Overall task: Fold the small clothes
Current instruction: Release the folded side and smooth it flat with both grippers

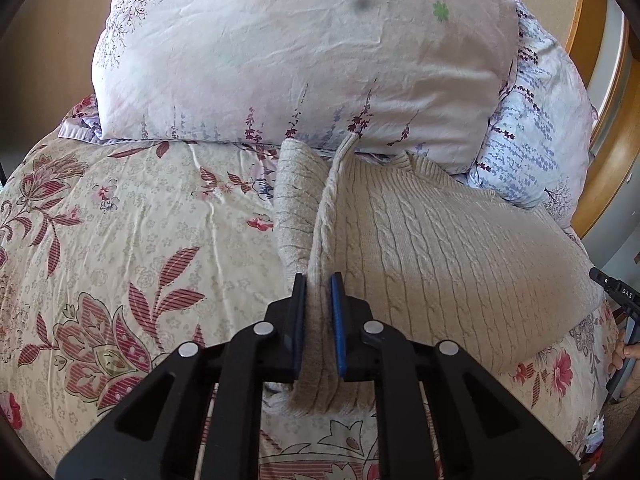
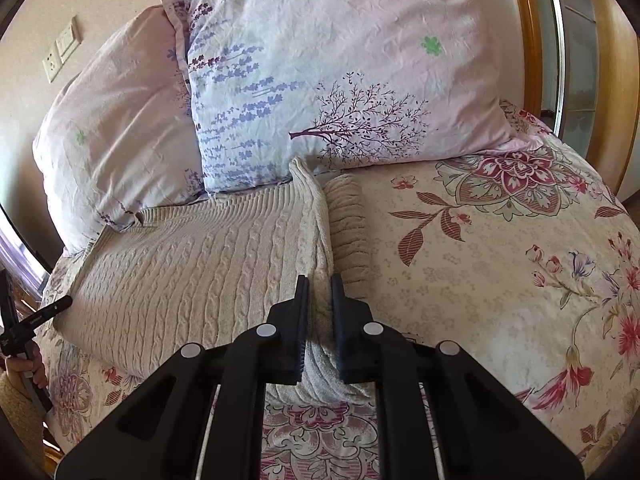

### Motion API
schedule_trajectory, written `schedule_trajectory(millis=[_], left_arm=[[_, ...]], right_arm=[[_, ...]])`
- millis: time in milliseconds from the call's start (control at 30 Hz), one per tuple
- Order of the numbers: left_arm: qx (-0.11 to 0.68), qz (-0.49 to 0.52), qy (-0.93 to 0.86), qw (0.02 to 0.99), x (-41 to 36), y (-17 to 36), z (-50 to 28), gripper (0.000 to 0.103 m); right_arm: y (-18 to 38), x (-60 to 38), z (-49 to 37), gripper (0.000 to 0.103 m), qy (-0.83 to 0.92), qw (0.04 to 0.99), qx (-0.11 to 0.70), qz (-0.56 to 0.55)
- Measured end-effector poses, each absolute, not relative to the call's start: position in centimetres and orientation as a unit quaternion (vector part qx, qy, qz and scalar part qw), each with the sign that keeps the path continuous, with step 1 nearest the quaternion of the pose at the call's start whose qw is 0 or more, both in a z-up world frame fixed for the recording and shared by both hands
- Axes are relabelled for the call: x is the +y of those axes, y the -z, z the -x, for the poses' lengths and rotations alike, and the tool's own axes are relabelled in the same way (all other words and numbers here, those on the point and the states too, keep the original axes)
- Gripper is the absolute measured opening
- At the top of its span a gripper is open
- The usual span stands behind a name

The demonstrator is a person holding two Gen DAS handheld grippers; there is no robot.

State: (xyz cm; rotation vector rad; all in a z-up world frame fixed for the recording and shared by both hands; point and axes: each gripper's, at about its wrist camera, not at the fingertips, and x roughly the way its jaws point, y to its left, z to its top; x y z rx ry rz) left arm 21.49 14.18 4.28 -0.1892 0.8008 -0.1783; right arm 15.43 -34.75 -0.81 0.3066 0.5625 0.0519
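A beige cable-knit sweater [image 1: 440,240] lies on the floral bedspread [image 1: 120,240], its ribbed far end against the pillows. My left gripper [image 1: 319,280] is shut on the sweater's left edge, which rises in a fold between the jaws. In the right wrist view the sweater [image 2: 192,272] spreads to the left, and my right gripper [image 2: 320,280] is shut on its right edge, with a ribbed sleeve [image 2: 348,232] lying just beside the fingers. Each gripper pinches a near corner, low over the bed.
Two floral pillows [image 1: 300,48] [image 2: 340,80] stand at the head of the bed behind the sweater. A wooden frame [image 1: 600,120] runs along the right side. Wall sockets [image 2: 60,52] sit at the far left. The bedspread [image 2: 500,260] stretches right.
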Motion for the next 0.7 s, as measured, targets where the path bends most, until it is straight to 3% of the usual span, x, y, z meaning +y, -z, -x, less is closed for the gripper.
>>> schedule_trajectory(millis=[400, 600, 633, 667, 700], left_arm=[[0.396, 0.143, 0.110, 0.900, 16.2, -3.4, -21.0, 0.011], [0.405, 0.152, 0.105, 0.895, 16.2, -2.9, -21.5, 0.017], [0.406, 0.152, 0.103, 0.895, 16.2, -3.0, -21.5, 0.023], [0.407, 0.154, 0.097, 0.895, 16.3, -3.2, -21.5, 0.039], [0.404, 0.161, 0.093, 0.895, 16.6, -3.5, -21.4, 0.047]], right_arm=[[3.7, -35.6, -15.5, 0.011, -0.001, 0.934, 0.318, -0.165], [3.7, -34.8, -16.0, 0.013, 0.013, 0.935, 0.325, -0.139], [3.5, -34.8, -16.1, 0.019, 0.014, 0.934, 0.328, -0.140], [3.1, -34.9, -16.0, 0.022, 0.018, 0.934, 0.328, -0.143], [2.7, -34.8, -15.8, 0.027, 0.021, 0.936, 0.319, -0.146]])
